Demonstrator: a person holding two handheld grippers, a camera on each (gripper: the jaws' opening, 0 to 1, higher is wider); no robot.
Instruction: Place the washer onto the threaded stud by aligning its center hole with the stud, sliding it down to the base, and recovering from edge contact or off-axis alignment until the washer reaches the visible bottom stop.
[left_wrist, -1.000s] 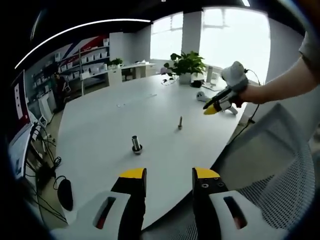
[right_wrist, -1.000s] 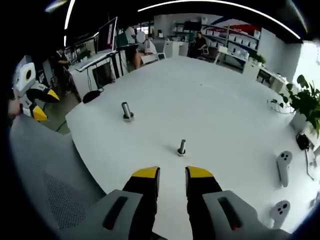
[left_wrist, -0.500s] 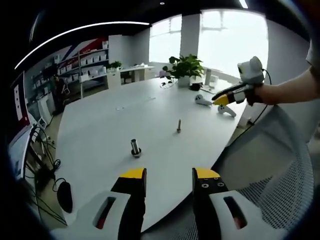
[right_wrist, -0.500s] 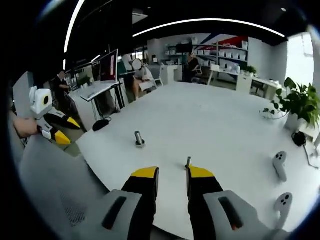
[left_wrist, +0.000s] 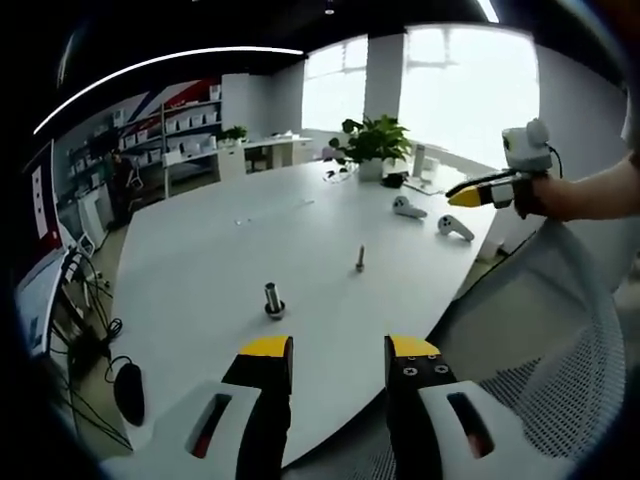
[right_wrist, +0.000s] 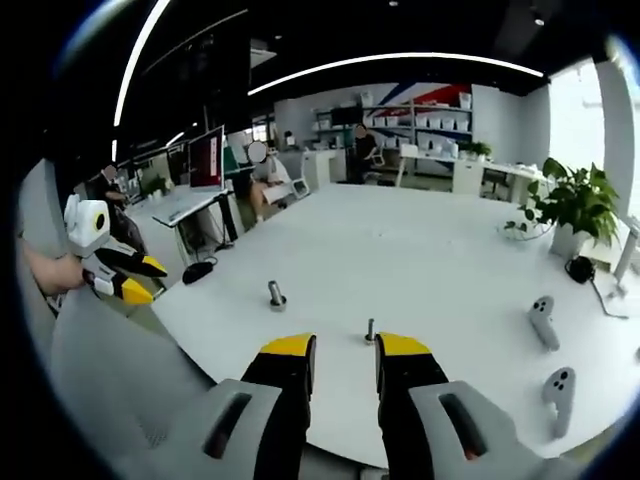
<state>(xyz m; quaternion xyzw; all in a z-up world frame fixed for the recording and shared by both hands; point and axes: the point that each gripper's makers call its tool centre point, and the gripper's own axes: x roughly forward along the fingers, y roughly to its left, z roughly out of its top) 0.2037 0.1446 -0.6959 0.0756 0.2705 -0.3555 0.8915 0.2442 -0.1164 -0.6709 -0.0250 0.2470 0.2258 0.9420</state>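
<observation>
Office room, big white desk (left_wrist: 230, 260) with shelving and windows behind. Left claw (left_wrist: 338, 352) hangs over the near desk edge, jaws parted, nothing between them. Right claw (right_wrist: 343, 350) likewise sits at the near edge in the right gripper view, jaws apart with a narrow gap, empty.

Two metal pieces stand upright on the desk. Threaded stud (right_wrist: 370, 331), thin, is just beyond the right claw tips; in the left gripper view it is further in, past and right of the other piece. Thick cylinder on a round base (left_wrist: 273, 300) stands just ahead of the left claw, well apart from the stud. Washer cannot be made out at this size; the round base under the cylinder may be it, cannot tell.

Two white controllers (right_wrist: 541, 321) lie right of the stud, near the desk edge. One potted plant (left_wrist: 375, 140) sits far beyond the stud. One black mouse (left_wrist: 129, 389) lies left of the desk, lower down. Mesh chair back (left_wrist: 560, 330) is right of the left claw.

Other claw shows held in a hand at each view's side.
</observation>
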